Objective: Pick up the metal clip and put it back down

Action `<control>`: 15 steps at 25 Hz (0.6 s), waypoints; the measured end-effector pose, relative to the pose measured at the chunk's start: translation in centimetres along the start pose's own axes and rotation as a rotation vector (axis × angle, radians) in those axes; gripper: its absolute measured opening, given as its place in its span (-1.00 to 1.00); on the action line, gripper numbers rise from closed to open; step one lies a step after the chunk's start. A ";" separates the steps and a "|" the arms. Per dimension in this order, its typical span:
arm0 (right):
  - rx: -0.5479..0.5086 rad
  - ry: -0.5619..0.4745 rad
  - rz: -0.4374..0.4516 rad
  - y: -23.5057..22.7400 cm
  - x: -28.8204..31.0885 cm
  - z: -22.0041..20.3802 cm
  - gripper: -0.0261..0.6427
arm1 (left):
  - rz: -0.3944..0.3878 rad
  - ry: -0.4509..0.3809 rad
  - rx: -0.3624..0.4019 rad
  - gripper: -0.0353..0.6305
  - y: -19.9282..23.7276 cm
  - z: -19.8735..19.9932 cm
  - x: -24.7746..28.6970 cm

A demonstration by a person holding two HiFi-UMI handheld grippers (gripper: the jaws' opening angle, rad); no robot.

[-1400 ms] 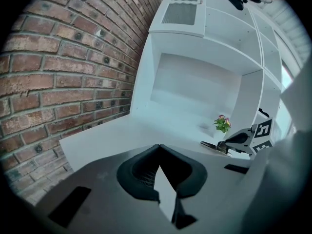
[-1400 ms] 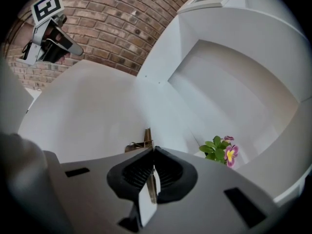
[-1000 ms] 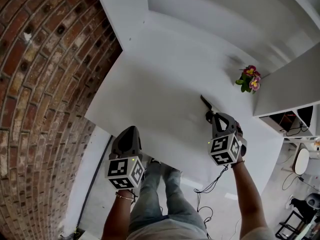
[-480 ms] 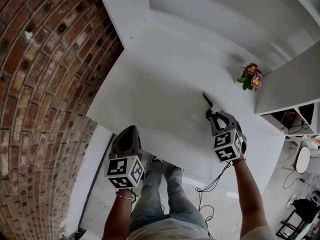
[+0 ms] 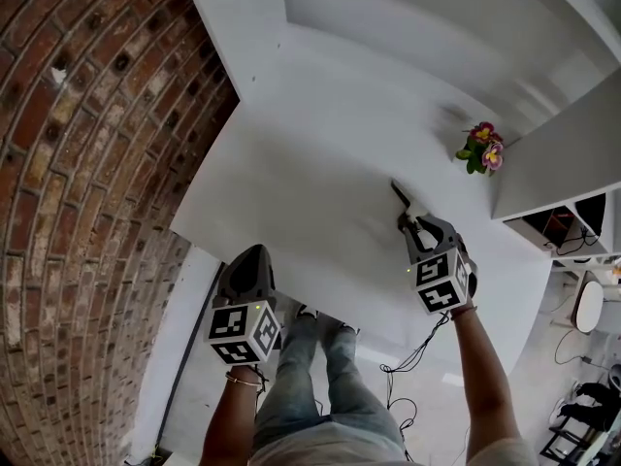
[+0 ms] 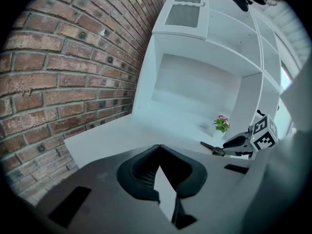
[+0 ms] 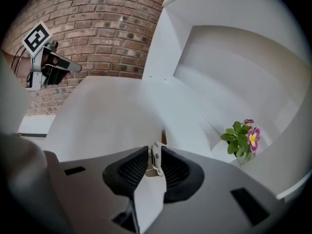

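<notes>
The metal clip (image 7: 156, 160) is a small silvery piece with a dark handle, pinched upright between my right gripper's (image 7: 155, 152) jaws. In the head view the clip's dark end (image 5: 399, 197) sticks out past the right gripper (image 5: 409, 219) toward the upper left, low over the white table (image 5: 291, 183); I cannot tell whether it touches. The left gripper view shows the clip (image 6: 211, 147) from the side, close to the tabletop. My left gripper (image 5: 254, 252) hangs off the table's near edge, jaws together on nothing (image 6: 158, 147).
A small pot of pink and yellow flowers (image 5: 482, 149) stands on the table right of the clip, against a white shelf unit (image 5: 563, 153). A brick wall (image 5: 87, 163) runs along the left. The person's legs (image 5: 320, 377) and a cable are below the table edge.
Almost nothing: the right gripper stays shut on the clip at the same place over the table, and the left gripper has not moved.
</notes>
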State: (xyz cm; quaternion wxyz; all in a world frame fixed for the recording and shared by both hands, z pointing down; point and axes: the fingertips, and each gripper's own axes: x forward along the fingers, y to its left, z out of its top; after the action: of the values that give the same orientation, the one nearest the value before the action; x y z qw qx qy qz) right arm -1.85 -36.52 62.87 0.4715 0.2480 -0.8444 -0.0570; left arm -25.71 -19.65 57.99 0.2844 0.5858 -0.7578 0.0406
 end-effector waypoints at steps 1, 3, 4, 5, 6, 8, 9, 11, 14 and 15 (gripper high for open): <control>0.005 -0.003 0.001 0.0 -0.2 0.1 -0.67 | -0.002 -0.001 0.001 -0.86 0.0 0.1 0.0; 0.018 -0.011 0.002 0.0 -0.6 0.3 -0.67 | -0.008 -0.002 0.003 -0.86 -0.3 0.4 0.0; 0.026 -0.017 0.002 0.0 -1.0 0.4 -0.67 | -0.012 -0.004 0.006 -0.86 -0.4 0.6 -0.1; 0.035 -0.023 0.000 0.0 -1.3 0.6 -0.67 | -0.016 -0.008 0.010 -0.86 -0.6 0.9 -0.1; 0.043 -0.030 -0.003 -0.1 -1.7 0.8 -0.67 | -0.020 -0.012 0.014 -0.86 -0.7 1.3 -0.1; 0.067 -0.046 -0.011 -0.3 -2.6 1.3 -0.67 | -0.030 -0.021 0.021 -0.86 -1.1 2.1 -0.2; 0.083 -0.055 -0.016 -0.4 -3.2 1.5 -0.67 | -0.036 -0.025 0.024 -0.86 -1.3 2.5 -0.3; 0.119 -0.077 -0.032 -0.7 -4.6 2.0 -0.67 | -0.053 -0.033 0.030 -0.86 -1.8 3.4 -0.3; 0.185 -0.111 -0.074 -1.6 -7.3 3.0 -0.71 | -0.087 -0.047 0.048 -0.86 -2.9 4.9 -0.3; 0.207 -0.124 -0.088 -1.8 -8.2 3.2 -0.72 | -0.100 -0.052 0.055 -0.86 -3.4 5.4 -0.3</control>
State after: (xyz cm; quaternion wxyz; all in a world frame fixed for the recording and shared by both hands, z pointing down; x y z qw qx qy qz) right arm -0.26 -34.66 54.18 0.3871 0.3283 -0.8616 -0.0053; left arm -24.60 -22.55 52.44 0.2499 0.6317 -0.7332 0.0320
